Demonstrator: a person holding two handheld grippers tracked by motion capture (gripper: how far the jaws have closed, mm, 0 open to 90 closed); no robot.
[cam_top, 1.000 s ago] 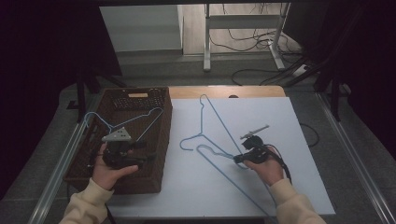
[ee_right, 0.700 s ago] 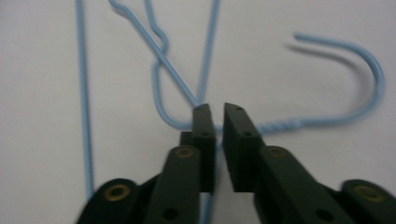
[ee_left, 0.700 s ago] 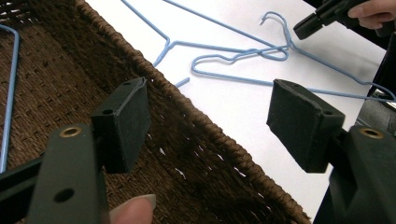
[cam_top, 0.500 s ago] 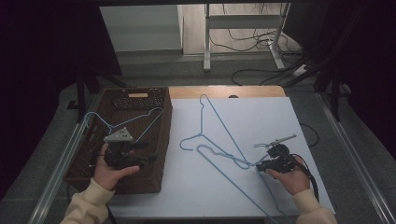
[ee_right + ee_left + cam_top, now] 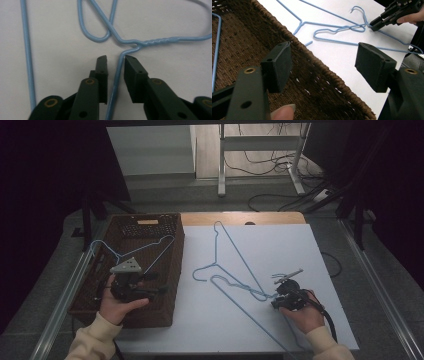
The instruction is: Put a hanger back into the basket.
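My right gripper (image 5: 115, 58) has narrow jaws around a blue hanger (image 5: 117, 82) wire on the table (image 5: 300, 250). My left gripper (image 5: 323, 66) is wide over the basket (image 5: 242, 42).

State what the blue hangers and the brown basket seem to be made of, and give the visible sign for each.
Hangers: thin wire with a smooth pale-blue coating, probably plastic or paint over metal; the neck is twisted. Basket: dark brown woven fibre, perhaps wicker or rattan, matte; its rim is braided and its weave open.
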